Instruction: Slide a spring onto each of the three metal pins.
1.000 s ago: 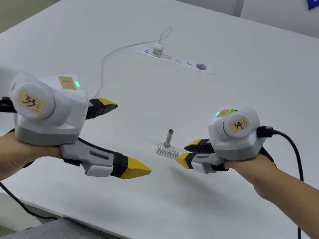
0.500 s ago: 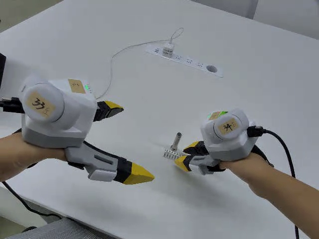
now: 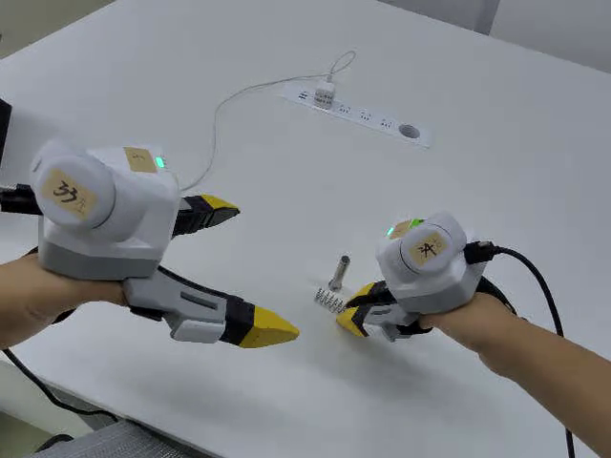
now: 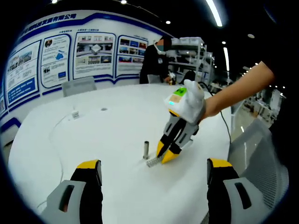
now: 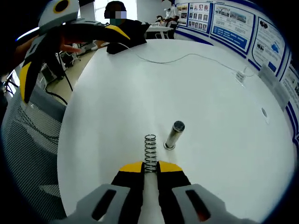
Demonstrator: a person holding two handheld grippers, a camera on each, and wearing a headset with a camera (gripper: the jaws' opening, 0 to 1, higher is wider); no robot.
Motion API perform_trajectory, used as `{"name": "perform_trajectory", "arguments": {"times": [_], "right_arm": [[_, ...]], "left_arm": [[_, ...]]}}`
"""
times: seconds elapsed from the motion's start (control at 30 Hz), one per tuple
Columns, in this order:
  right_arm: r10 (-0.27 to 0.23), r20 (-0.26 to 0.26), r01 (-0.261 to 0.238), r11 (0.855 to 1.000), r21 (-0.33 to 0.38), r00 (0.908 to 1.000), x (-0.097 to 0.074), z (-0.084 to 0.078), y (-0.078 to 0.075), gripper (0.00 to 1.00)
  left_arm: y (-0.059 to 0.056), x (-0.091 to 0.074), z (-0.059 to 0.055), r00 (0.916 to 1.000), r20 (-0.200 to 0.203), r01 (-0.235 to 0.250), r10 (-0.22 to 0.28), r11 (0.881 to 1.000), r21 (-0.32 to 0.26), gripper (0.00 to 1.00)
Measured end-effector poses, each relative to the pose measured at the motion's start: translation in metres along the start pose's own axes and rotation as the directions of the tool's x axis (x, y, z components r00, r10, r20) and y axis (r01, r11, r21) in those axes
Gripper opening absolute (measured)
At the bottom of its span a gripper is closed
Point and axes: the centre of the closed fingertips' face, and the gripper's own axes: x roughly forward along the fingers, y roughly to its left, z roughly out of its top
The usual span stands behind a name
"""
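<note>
One short metal pin stands upright on the white table. A small spring lies flat just in front of it. My right gripper is low on the table, its yellow tips shut on the spring's near end. In the right gripper view the spring runs straight out from that gripper, with the pin close on its right. My left gripper hangs open to the left, holding nothing. Its view shows its own tips spread wide, with the pin and spring ahead.
A white power strip with a plug and a cable lies at the back of the table. A mesh chair stands by the table's near edge. A person is at the far side.
My right gripper has slid left to the spring and its jaws have come together on the spring's end. The left gripper has barely moved. The head camera has shifted slightly.
</note>
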Motion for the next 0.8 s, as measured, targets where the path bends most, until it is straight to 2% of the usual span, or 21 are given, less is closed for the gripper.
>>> {"name": "perform_trajectory", "arguments": {"times": [0.2,0.4,0.57,0.8], "right_arm": [[0.000,-0.001,0.000,1.000,-0.005,1.0000,0.000,0.000,0.000,0.11],[0.004,-0.006,-0.004,1.000,-0.020,1.0000,-0.003,-0.001,0.002,0.10],[-0.003,0.024,0.003,0.999,-0.036,0.9997,-0.016,0.009,0.004,0.10],[0.012,0.061,-0.005,0.995,-0.100,0.9981,-0.039,0.022,0.014,0.10]], "left_arm": [[0.001,-0.002,0.000,1.0000,-0.003,-0.006,0.006,1.000,-0.002,0.95],[-0.005,-0.002,-0.003,0.9998,-0.013,0.011,-0.011,1.000,0.004,0.92],[-0.010,0.000,-0.006,0.9993,-0.025,0.028,-0.028,1.000,0.011,0.89],[-0.021,0.007,-0.001,0.9976,-0.024,0.066,-0.065,0.997,0.042,0.82]]}}
